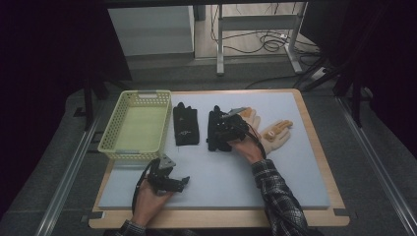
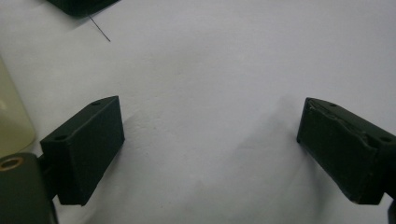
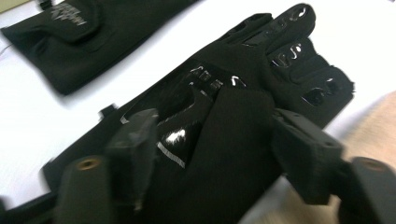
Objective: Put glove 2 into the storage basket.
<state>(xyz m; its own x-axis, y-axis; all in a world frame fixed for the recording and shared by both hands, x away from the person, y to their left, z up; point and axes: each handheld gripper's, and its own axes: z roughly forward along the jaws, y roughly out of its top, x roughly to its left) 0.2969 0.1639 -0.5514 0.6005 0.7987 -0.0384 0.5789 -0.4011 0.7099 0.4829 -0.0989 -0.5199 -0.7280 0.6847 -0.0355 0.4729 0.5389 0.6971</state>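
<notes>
Two black gloves lie side by side mid-table, one [image 1: 186, 125] near the basket and one [image 1: 212, 117] to its right. My right gripper [image 1: 223, 129] hovers low over the right-hand black glove. In the right gripper view its jaws [image 3: 217, 135] stand apart on either side of a raised fold of that glove [image 3: 233, 116], and a gap shows at the left pad, so it is open. The other black glove [image 3: 93, 32] lies beyond. My left gripper [image 1: 183, 183] rests near the front left, open over bare mat [image 2: 210, 135], with nothing between its fingers.
A pale yellow mesh basket [image 1: 129, 153] stands at the left of the grey-blue mat [image 1: 275, 177]; its wall [image 2: 11, 121] also edges the left gripper view. Two tan gloves [image 1: 275, 135] [image 1: 252, 117] lie right of the black ones. A wooden board borders the mat.
</notes>
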